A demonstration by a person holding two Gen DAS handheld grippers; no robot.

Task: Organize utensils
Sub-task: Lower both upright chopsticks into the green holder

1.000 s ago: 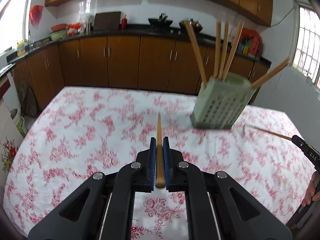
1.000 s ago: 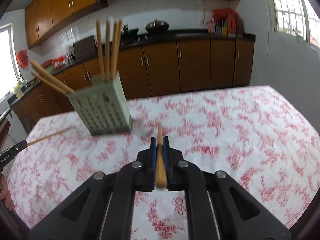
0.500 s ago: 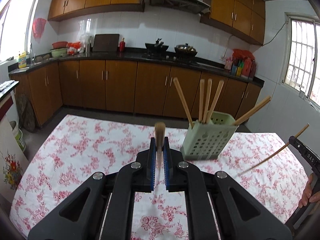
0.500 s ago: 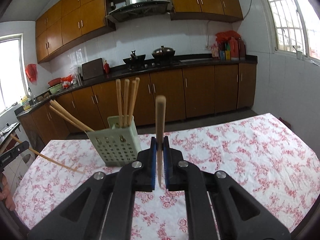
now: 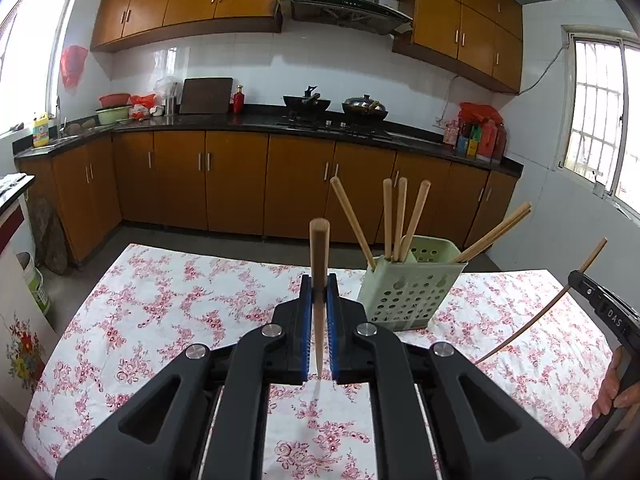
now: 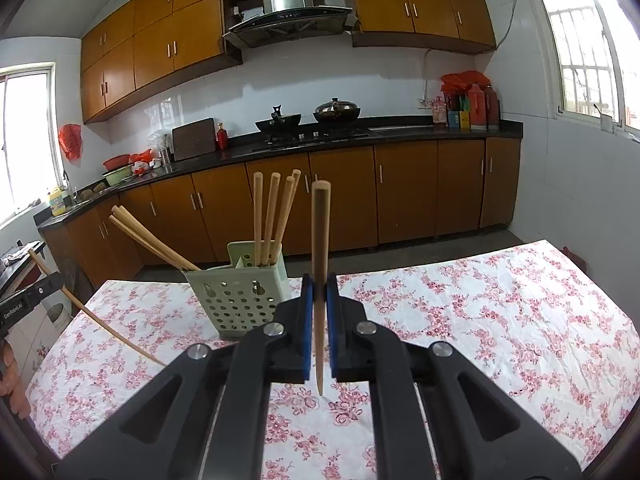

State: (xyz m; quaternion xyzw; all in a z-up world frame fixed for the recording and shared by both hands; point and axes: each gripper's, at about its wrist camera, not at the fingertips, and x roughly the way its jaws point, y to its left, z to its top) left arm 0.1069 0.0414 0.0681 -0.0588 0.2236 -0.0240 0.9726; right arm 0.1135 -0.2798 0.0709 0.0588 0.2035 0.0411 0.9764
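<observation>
Left jaws: the left gripper (image 5: 319,300), black with blue pads, is clamped tight on a tapered wooden chopstick (image 5: 319,264); the stick stands nearly upright between the pads, thick end up, thin tip below them.
Right jaws: the right gripper (image 6: 319,300) is pinched closed on a second tapered wooden chopstick (image 6: 320,256), held the same way, blunt end up and point hanging just under the pads.
Height: both held sticks are clear of the cloth; each tip hangs in air above it.
Holder: a pale green perforated plastic utensil holder (image 5: 408,292) stands upright on the table, ahead and to the right in the left view, ahead and to the left in the right view (image 6: 236,300).
Holder contents: several wooden chopsticks (image 5: 394,220) stand or lean in it, a pair slanting far out to one side.
Table: covered by a white tablecloth with red flowers (image 5: 168,304).
Other gripper seen: the right gripper's side (image 5: 604,312) shows at the left view's right edge with its stick across it, fingers (image 5: 614,392) on the handle.
Background: brown wooden kitchen cabinets (image 5: 240,184) under a black counter.
</observation>
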